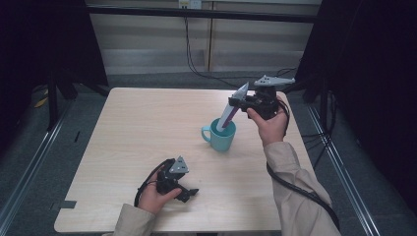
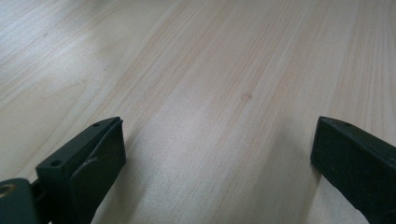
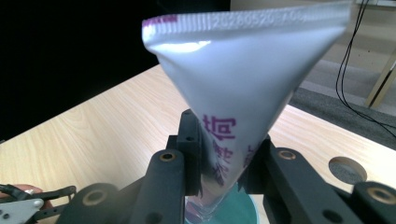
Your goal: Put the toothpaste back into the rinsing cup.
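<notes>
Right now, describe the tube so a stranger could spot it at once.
On the pale wooden table, right of centre, stands a teal mug. The tube leans out of it, held by the right gripper: white, purple lettering, crimped flat end uppermost.

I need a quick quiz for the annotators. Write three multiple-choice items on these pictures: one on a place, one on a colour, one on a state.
1. Where is the lower end of the tube?
A. flat on the table
B. inside the mug
C. under the left gripper

2. What colour is the mug?
A. red
B. teal
C. yellow

3. How is the left gripper?
A. open, holding nothing
B. shut on the tube
C. shut on the mug's handle

Answers:
1 B: in the high view the tube slants down into the mug's mouth, held by the right gripper.
2 B: its wall and handle show teal on the pale wooden table.
3 A: in the left gripper view its jaws stand wide apart over bare wood.
</notes>
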Demonstrator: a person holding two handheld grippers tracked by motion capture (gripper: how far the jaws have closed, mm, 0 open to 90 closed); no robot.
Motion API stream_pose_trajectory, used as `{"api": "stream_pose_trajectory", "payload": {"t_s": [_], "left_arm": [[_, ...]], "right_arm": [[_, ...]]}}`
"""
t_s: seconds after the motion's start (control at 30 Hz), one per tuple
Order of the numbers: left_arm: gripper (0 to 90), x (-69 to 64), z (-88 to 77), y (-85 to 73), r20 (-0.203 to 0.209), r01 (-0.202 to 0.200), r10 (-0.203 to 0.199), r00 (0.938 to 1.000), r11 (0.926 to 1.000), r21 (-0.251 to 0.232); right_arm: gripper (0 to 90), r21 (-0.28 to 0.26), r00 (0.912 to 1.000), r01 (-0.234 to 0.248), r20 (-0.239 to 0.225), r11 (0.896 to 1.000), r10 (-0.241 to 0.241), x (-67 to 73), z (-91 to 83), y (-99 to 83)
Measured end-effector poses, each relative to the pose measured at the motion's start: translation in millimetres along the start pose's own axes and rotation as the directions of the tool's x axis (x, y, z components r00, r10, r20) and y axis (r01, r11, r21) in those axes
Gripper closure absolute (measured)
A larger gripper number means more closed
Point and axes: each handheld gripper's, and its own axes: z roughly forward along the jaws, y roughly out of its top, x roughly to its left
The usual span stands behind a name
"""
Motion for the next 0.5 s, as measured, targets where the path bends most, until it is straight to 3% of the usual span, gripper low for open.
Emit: {"api": "stream_pose_trajectory", "payload": {"t_s": [0.5], "left_arm": [[2.8,-0.1,0.2,-0.2,-0.002,0.0,0.0,1.0,1.0,-0.002]], "right_arm": [[74.3,0.038,0.9997,-0.018,0.016,0.999,0.018,-5.7,19.7,-18.8]]}}
